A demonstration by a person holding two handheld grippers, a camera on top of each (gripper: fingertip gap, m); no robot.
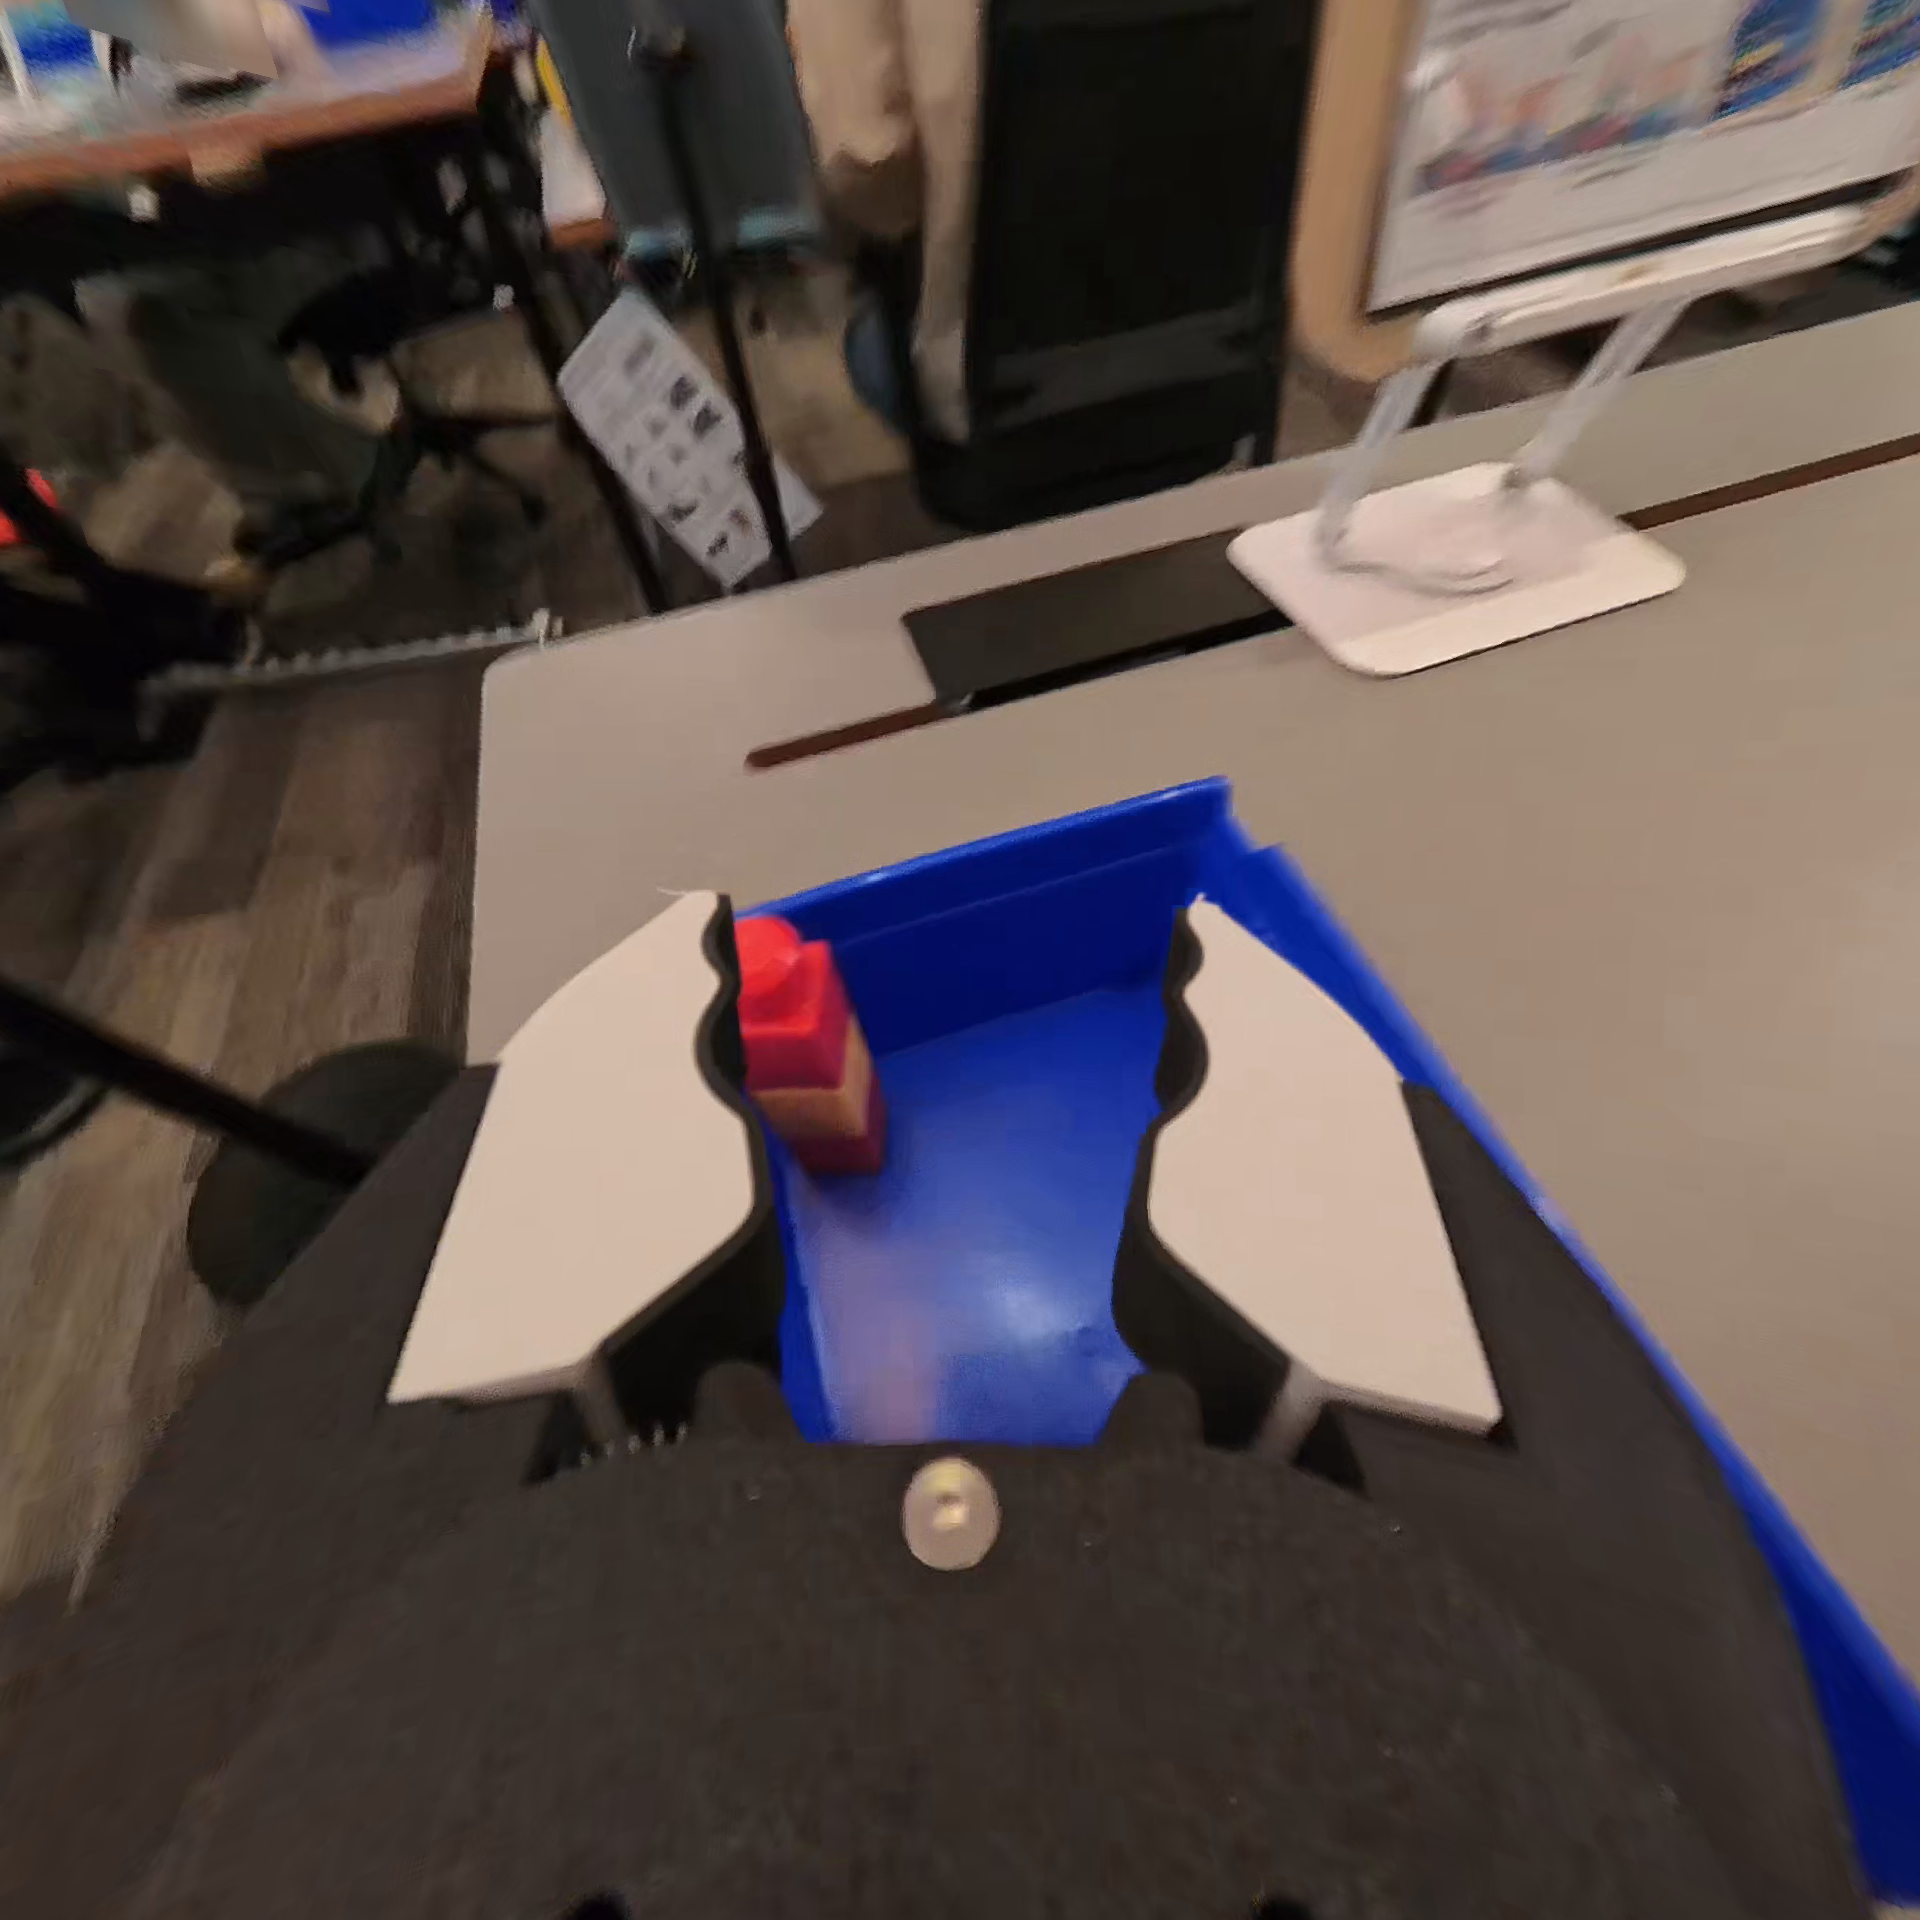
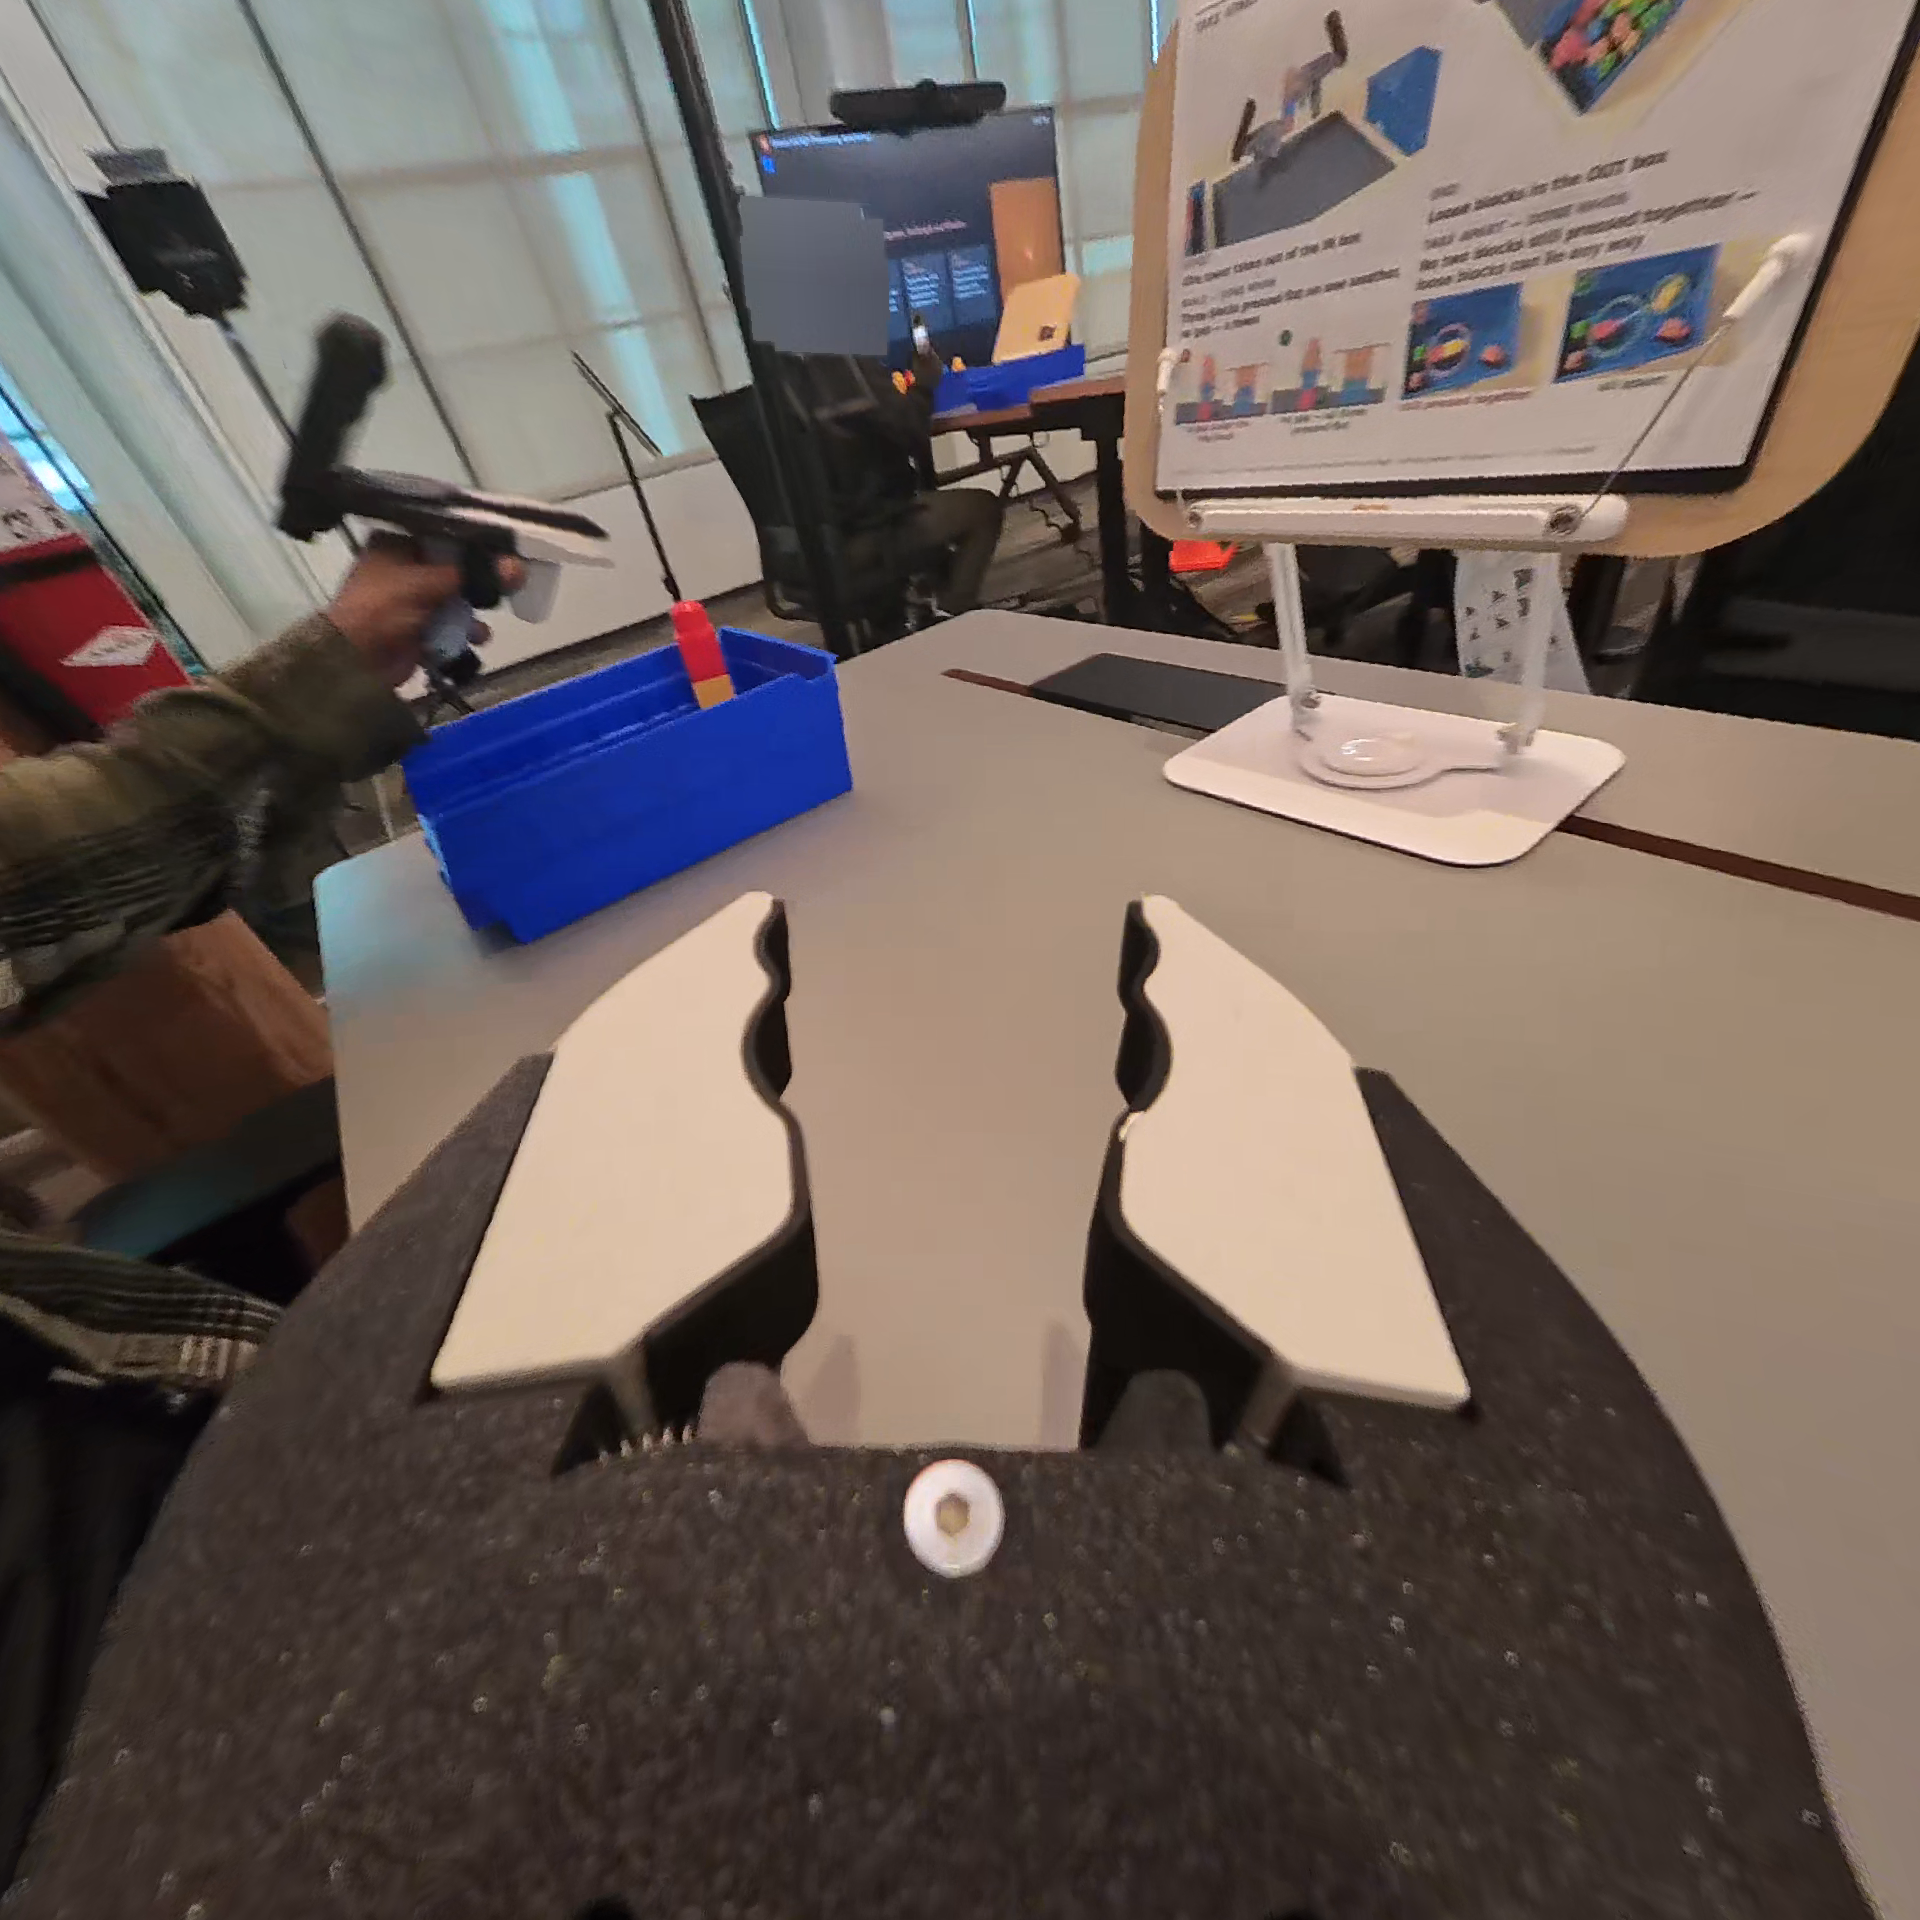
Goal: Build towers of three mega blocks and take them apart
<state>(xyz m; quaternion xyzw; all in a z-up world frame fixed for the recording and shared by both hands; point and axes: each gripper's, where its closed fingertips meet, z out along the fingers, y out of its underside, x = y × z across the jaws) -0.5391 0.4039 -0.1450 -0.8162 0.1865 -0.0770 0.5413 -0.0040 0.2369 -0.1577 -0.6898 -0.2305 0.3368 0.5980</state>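
Observation:
A tower of red, orange and red mega blocks point(image 1: 810, 1049) stands upright inside a blue bin point(image 1: 997, 883). My left gripper point(image 1: 951, 920) is open and empty, hovering over the bin, with the tower just inside its left finger in the image. In the right wrist view the same tower point(image 2: 701, 655) pokes above the bin point(image 2: 644, 800), and the left gripper point(image 2: 582, 545) is held above and left of it, apart from the blocks. My right gripper point(image 2: 956, 914) is open and empty over the bare grey table point(image 2: 1039, 831).
A white document stand point(image 2: 1392, 769) holding an instruction sheet point(image 2: 1455, 239) sits at the back right, also in the left wrist view point(image 1: 1455, 566). A black panel point(image 1: 1081, 623) lies in the table's centre slot. The table's left edge point(image 1: 478, 831) drops to floor with chairs and tripods. The tips of one gripper are about 55 cm away from the tips of the other.

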